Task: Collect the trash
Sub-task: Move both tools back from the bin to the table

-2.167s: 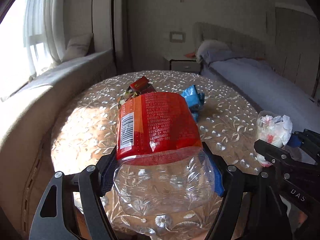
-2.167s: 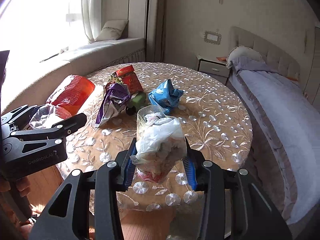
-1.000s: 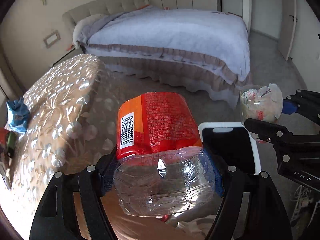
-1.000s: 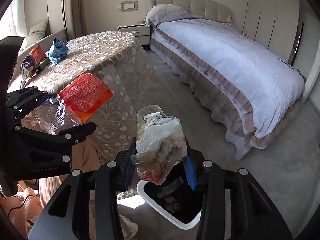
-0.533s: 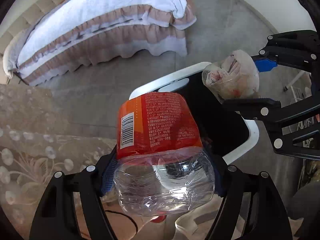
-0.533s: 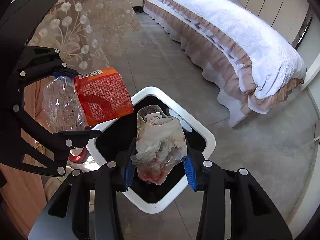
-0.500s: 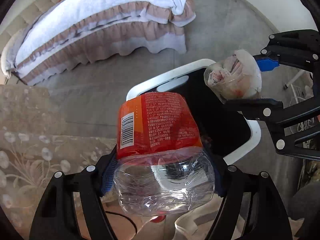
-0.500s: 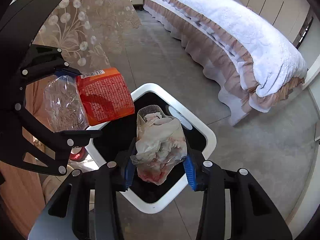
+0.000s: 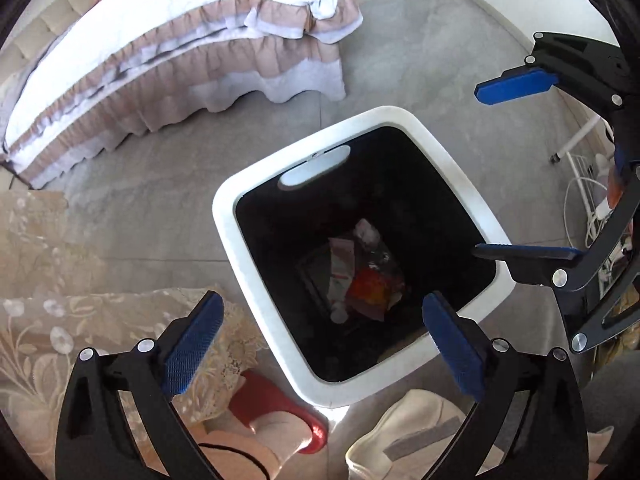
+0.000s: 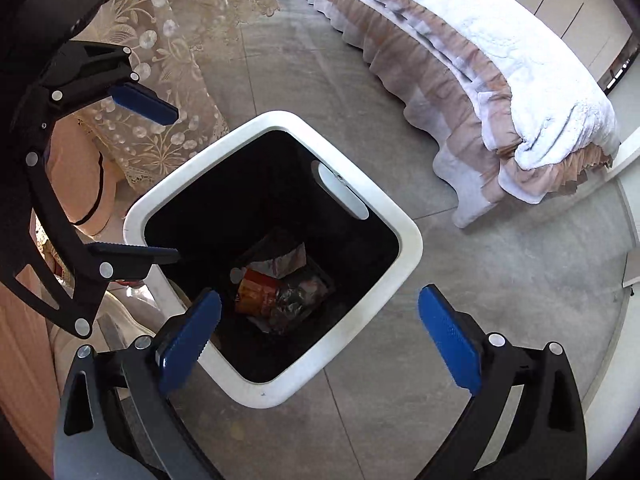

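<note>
A white-rimmed trash bin [image 9: 460,176] with a black inside stands on the floor below both grippers; it also shows in the right wrist view [image 10: 408,236]. The red-labelled plastic bottle [image 9: 370,286] lies at the bin's bottom among crumpled wrappers and tissue [image 9: 344,256]; the bottle shows in the right wrist view [image 10: 258,292] too. My left gripper [image 9: 320,334] is open and empty above the bin's near rim. My right gripper [image 10: 318,328] is open and empty above the bin, and appears at the right of the left wrist view [image 9: 520,168].
A bed with a white cover and pink frill [image 9: 180,60] stands beyond the bin. The lace tablecloth [image 10: 168,60] hangs at the left. A red slipper [image 9: 276,412] and a cream cloth [image 9: 416,436] lie by the bin. A white rack [image 9: 580,184] stands at right.
Both grippers have opened over the bin. The bottle and the tissue-filled plastic bag have dropped from them into the bin.
</note>
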A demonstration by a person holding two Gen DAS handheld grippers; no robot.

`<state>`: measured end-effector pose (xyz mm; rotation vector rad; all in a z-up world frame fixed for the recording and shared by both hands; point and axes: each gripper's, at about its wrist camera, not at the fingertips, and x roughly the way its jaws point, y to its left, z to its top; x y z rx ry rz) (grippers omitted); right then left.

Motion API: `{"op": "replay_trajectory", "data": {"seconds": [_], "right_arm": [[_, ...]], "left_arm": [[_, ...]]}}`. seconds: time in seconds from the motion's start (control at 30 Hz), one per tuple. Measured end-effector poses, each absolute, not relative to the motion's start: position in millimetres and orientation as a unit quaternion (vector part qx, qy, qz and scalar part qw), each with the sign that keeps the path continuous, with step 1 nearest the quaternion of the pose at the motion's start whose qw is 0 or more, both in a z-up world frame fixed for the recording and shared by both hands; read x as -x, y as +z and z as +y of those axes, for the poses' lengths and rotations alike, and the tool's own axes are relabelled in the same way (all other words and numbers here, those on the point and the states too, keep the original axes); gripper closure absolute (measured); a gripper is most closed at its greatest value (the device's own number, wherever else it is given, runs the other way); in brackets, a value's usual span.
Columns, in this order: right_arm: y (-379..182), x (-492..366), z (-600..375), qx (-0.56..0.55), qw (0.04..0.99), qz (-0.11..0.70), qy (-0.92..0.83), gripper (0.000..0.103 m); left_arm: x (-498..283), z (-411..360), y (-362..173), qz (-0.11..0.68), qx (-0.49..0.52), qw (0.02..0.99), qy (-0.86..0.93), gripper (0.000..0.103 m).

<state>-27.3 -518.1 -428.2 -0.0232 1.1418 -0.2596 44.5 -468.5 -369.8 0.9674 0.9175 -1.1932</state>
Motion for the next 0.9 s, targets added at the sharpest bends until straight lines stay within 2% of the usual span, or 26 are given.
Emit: {"op": "replay_trajectory", "data": {"seconds": [0.27, 0.9], "right_arm": [[-392.2, 24.2, -513.0, 0.028, 0.858, 0.494, -0.135, 0.005], [-261.1, 1.0, -451.9, 0.085, 0.930, 0.336, -0.124, 0.005]], "left_arm": [[-48.2, -452.6, -332.4, 0.366, -0.398, 0.666, -0.514, 0.005], [-84.0, -371.5, -204.0, 0.269, -0.300, 0.797, -0.450, 0.005]]}}
